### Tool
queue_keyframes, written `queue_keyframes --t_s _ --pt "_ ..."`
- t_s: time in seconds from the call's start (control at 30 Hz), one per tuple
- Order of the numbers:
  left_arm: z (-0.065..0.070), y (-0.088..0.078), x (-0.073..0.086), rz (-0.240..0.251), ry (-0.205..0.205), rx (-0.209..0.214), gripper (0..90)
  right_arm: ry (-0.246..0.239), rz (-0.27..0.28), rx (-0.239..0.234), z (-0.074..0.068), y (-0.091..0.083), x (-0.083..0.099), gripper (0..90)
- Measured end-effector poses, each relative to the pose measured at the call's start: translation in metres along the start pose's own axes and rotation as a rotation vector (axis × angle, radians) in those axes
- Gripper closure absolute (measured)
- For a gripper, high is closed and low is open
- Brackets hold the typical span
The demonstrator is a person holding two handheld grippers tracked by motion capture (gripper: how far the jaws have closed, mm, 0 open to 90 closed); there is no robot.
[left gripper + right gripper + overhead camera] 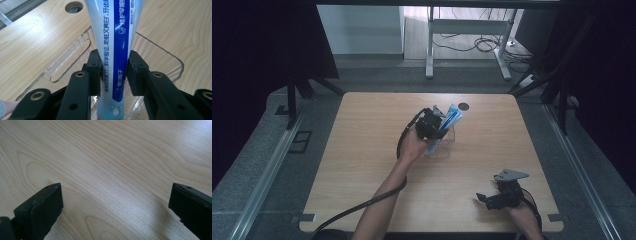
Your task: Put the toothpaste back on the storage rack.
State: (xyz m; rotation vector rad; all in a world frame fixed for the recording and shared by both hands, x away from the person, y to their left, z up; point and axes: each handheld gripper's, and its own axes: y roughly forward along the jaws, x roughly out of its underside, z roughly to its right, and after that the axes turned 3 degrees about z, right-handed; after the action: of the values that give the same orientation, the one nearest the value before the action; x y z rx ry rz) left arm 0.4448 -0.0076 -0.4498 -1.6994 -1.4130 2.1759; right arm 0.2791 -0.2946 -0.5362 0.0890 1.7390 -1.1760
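**A:** Where is the toothpaste tube sitting relative to the fingers?

**B:** It is standing between the two black pads of the left gripper, seen in the left gripper view. The tube is running up the middle of that view, its blue stripe with white lettering facing the camera. The left-hand pad is lying against the white side of the tube; the right-hand pad is sitting right at the blue edge, and whether it is pressing there or just clear of it I cannot tell.

**A:** And where is the tube in the scene?

**B:** In the high view the tube is leaning inside a clear plastic holder near the middle of the wooden table, its top tilting toward the far right, close to a round hole in the tabletop. The left gripper is reaching in from the near left, with the person's hand behind it.

**A:** What is the other gripper doing?

**B:** The right gripper is resting over the near right part of the table, well apart from the holder. In the right gripper view its jaws are standing wide apart over bare wood, with nothing between them.
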Motion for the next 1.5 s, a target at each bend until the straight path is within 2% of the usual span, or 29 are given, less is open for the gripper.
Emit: queue_keyframes --t_s 0.23,0.37,0.43,0.5,0.8,0.9,1.1,1.23,1.5 --pt "0.002 -0.004 0.000 0.006 0.001 0.015 47.4 -0.002 0.010 0.001 -0.001 -0.001 -0.001 0.0" --pt "0.003 -0.006 -0.003 -0.004 -0.026 0.055 37.7 -0.002 0.010 0.000 -0.002 0.000 -0.001 0.0" --pt "0.004 -0.007 -0.004 -0.011 -0.025 0.068 31.8 -0.003 0.011 0.001 -0.002 0.000 -0.001 0.0" --pt "0.006 -0.008 -0.005 -0.016 -0.011 0.062 28.3 -0.002 0.010 -0.001 -0.002 0.000 -0.001 0.0" --pt "0.010 -0.020 -0.008 -0.016 -0.004 0.046 14.4 -0.006 0.007 0.002 -0.002 0.000 -0.001 0.0" --pt "0.011 -0.025 -0.008 -0.022 0.011 0.043 13.9 -0.005 0.010 0.001 -0.002 0.000 -0.001 0.0" --pt "0.013 -0.034 -0.007 -0.005 0.001 0.052 12.9 -0.007 0.010 0.001 -0.003 0.000 -0.001 0.0" --pt "0.014 -0.038 -0.005 0.006 0.009 0.053 12.8 -0.007 0.010 0.002 -0.003 0.000 -0.001 0.0" --pt "0.016 -0.046 0.001 0.011 0.047 0.038 12.7 -0.011 0.017 0.006 -0.004 0.000 -0.002 0.0"
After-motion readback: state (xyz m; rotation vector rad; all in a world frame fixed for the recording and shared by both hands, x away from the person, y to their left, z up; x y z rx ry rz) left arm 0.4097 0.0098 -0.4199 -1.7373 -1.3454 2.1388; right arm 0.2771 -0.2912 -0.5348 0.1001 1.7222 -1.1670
